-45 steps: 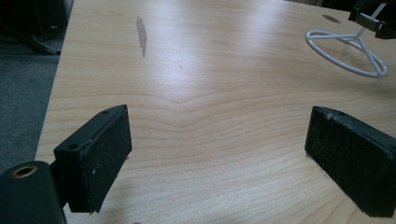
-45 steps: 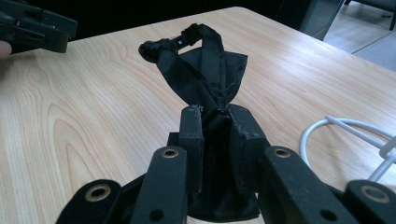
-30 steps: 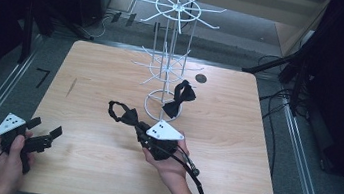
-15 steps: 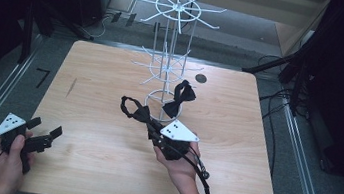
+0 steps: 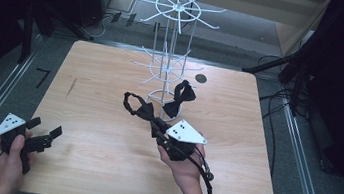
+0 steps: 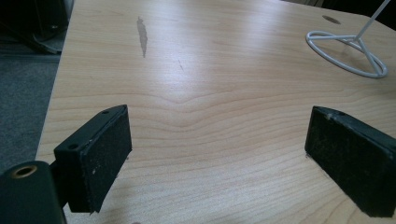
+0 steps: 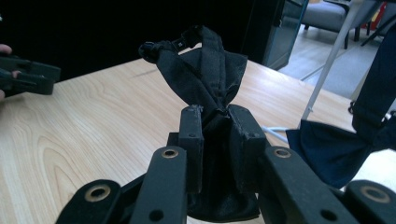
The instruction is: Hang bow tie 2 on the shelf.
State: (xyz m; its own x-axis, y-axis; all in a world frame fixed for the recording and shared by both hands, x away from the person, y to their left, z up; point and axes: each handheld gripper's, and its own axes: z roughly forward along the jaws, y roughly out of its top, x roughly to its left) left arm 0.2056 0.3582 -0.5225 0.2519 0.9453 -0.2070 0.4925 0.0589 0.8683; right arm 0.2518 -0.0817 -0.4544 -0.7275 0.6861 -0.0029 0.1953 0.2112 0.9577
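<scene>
Seen from the high view: right claw (image 5: 156,123) clamped on a black bow tie (image 5: 141,108), lifted off the tabletop (image 5: 95,87) just short of the white wire rack (image 5: 170,51), likely for hanging beside a second bow tie (image 5: 178,98) at the rack's foot. Left claw (image 5: 46,138) parked near the front left corner, out of the way. From the left gripper view: jaws wide apart over bare wood, nothing between. From the right gripper view: jaws pinched on the tie's middle, strap loop upward, perhaps ready to hook on; hard to tell.
</scene>
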